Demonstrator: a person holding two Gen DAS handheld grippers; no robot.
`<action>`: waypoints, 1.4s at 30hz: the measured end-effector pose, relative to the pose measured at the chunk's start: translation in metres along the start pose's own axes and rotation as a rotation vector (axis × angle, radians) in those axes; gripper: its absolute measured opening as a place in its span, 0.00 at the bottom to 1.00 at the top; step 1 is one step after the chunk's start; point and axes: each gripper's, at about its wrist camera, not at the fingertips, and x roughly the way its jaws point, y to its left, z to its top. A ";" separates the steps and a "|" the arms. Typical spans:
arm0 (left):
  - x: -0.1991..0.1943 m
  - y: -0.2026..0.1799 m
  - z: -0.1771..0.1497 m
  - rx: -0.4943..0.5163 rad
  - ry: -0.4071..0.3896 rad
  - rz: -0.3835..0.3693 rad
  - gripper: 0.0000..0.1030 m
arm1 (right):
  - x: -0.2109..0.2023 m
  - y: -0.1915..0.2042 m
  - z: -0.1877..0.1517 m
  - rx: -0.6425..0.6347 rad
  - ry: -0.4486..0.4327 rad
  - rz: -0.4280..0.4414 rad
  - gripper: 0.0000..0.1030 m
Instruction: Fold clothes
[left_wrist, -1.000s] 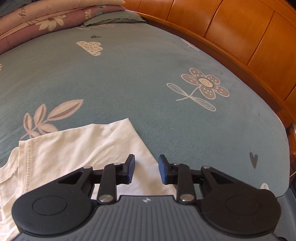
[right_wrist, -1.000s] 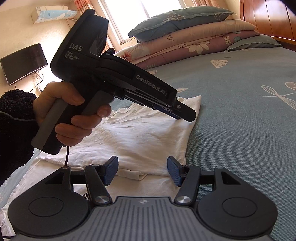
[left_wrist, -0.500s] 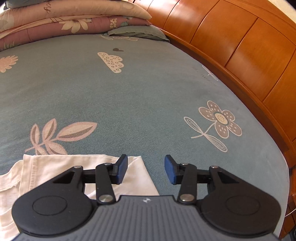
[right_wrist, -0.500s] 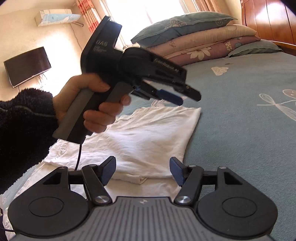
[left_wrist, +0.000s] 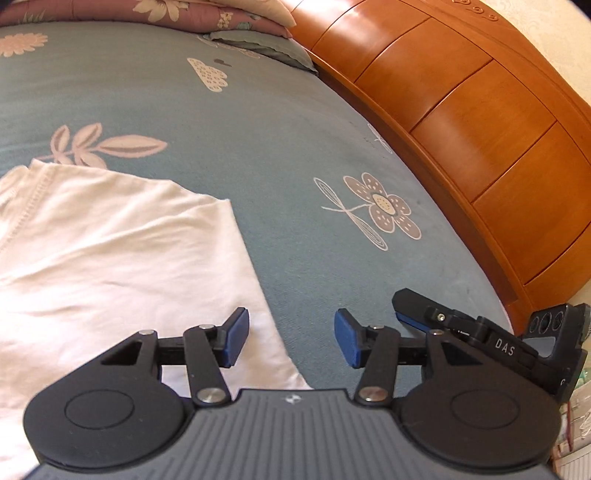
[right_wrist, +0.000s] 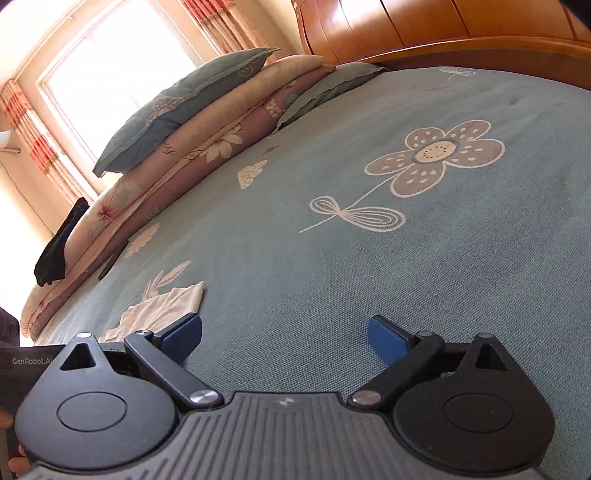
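White garment (left_wrist: 110, 258) lies flat on the bed (left_wrist: 258, 122), folded over with a stitched hem along its upper left edge; wrinkled, its right edge runs diagonally down toward the left claw (left_wrist: 291, 339). Left claw hovers over that lower right edge of the garment: left pad above the white cloth, right pad above bare teal bedspread. Jaws opening, nothing between them, not gripping the cloth. Right claw (right_wrist: 284, 343) is spread wide and opening, nothing between its pads, only bedspread below. It sits just right of the garment, whose corner (right_wrist: 166, 306) shows past its left finger in the right wrist view. In the left wrist view, the right claw's black body marked "DAS" (left_wrist: 502, 347) shows at lower right, near the bed's edge. The bedspread carries a printed flower (right_wrist: 436, 162) and leaf patterns. Stacked pillows and quilts (right_wrist: 207, 122) are at the far end of the bed, well apart from the garment. Wooden headboard (left_wrist: 480, 122) along the bed's right side. Window with striped curtains (right_wrist: 110, 77) behind the pillows.
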 end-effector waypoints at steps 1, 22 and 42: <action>0.007 -0.001 0.001 -0.013 0.012 -0.017 0.53 | 0.001 0.002 -0.001 -0.018 0.005 -0.007 1.00; -0.038 0.000 -0.014 -0.085 0.009 -0.057 0.65 | 0.006 0.020 -0.009 -0.168 0.017 -0.094 1.00; -0.171 0.044 -0.042 -0.106 -0.225 0.277 0.72 | 0.003 0.027 -0.009 -0.184 0.029 -0.096 1.00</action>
